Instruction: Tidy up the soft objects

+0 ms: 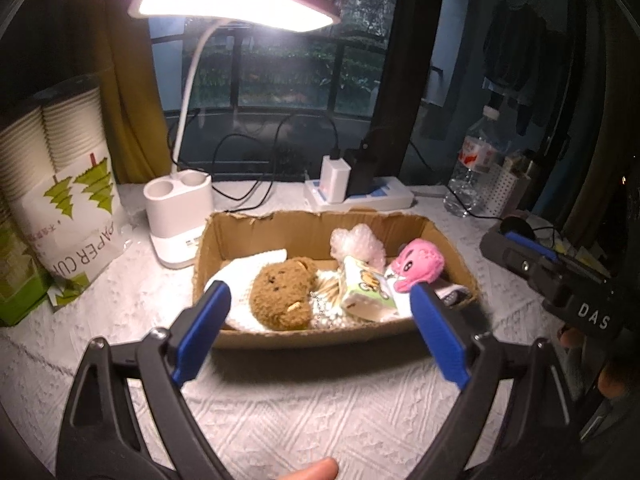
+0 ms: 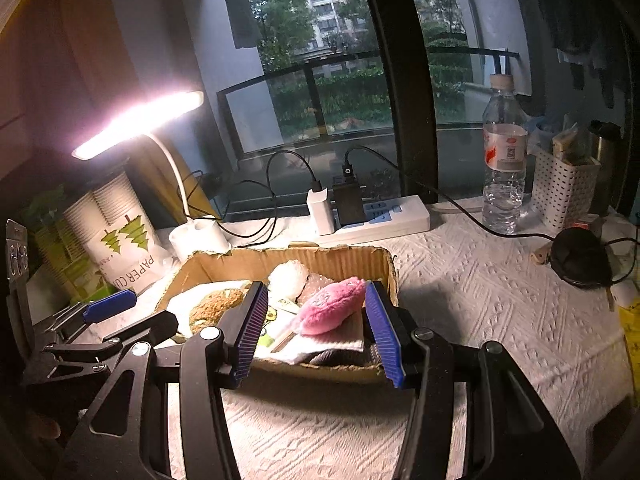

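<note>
Both grippers hung just near of the cardboard box (image 1: pixel 304 236), over the white textured tablecloth (image 1: pixel 304 412). Left gripper (image 1: pixel 320 332) spread wide, nothing between the pads, last bit of opening tailing off. Right gripper (image 2: pixel 320 332) roughly half apart, also empty; pink plush only seen through the gap, not clamped.

All soft stuff already sat inside the box:
- brown plush bear (image 1: pixel 282 294), left-centre, lying on a white cloth (image 1: pixel 250 264)
- bubble wrap wad (image 1: pixel 356 244), at the far wall
- pink plush (image 2: pixel 330 304), right end, resting on a folded white cloth and something dark underneath
- printed tissue pack (image 1: pixel 366 290), middle, tilted

Handling judgement: everything light, squashy, not fragile, low slip on ribbed pads. Best grabbed across the bulk of the body, not by edges or ears. Bubble wrap likely to spring back; pinch deep. Bead chain (image 1: pixel 326 314) near the bear could snag. Box flimsy, torn rim; likely to slide if bumped.
</note>
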Demonstrator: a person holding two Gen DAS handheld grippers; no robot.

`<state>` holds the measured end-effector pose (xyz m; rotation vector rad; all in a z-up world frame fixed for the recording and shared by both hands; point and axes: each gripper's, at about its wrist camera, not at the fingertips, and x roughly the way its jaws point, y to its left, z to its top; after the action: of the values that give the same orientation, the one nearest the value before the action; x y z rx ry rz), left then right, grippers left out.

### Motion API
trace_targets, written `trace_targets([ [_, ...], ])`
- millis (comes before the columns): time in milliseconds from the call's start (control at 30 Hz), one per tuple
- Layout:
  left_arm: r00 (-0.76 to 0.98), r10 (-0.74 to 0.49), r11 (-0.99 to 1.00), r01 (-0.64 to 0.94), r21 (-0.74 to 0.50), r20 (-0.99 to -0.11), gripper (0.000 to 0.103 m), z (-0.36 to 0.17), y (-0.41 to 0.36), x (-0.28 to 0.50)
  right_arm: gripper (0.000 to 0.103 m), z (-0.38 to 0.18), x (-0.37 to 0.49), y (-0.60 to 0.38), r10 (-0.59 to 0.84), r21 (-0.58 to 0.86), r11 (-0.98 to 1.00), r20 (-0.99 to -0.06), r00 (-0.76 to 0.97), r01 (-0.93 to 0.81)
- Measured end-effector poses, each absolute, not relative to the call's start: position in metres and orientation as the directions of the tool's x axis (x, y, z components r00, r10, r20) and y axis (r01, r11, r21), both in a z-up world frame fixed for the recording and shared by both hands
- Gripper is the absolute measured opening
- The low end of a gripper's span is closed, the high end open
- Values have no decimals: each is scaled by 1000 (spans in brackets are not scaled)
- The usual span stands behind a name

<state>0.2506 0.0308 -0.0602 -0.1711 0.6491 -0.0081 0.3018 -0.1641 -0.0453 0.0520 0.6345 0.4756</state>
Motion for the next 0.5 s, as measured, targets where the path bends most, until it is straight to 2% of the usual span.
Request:
trace_targets([
  [500, 838, -60, 990, -21, -141, -543, 92, -40, 29, 206, 54, -32, 257, -160, 445, 164, 889, -532, 720, -428],
])
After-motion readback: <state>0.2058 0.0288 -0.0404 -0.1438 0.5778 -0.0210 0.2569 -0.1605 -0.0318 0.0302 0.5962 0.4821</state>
